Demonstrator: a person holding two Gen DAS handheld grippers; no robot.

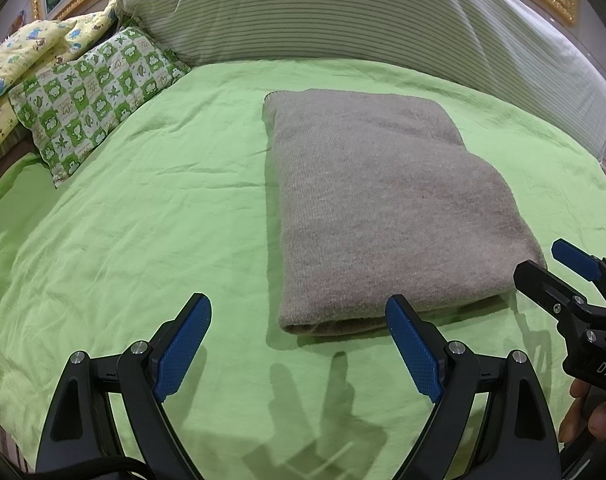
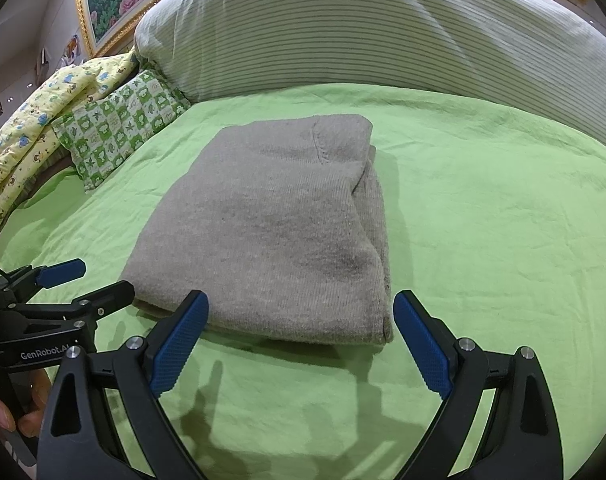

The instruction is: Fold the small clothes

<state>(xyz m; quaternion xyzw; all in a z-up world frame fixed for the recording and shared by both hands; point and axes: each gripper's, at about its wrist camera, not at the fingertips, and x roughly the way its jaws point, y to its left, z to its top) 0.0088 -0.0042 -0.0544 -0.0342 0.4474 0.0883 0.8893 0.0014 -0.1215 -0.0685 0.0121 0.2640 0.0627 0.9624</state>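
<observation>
A grey knitted garment (image 1: 375, 204) lies folded into a thick rectangle on the green bedsheet (image 1: 143, 240); it also shows in the right wrist view (image 2: 279, 232). My left gripper (image 1: 299, 344) is open and empty, just short of the garment's near left corner. My right gripper (image 2: 301, 340) is open and empty, just short of the near right edge. Each gripper shows in the other's view: the right gripper (image 1: 551, 264) at the garment's right corner, the left gripper (image 2: 91, 280) at its left corner, both open.
A large striped pillow (image 1: 343, 12) lies along the head of the bed. A green checked pillow (image 1: 95, 96) and a yellow printed quilt (image 1: 27, 56) lie at the far left. A gold picture frame (image 2: 83, 12) hangs behind.
</observation>
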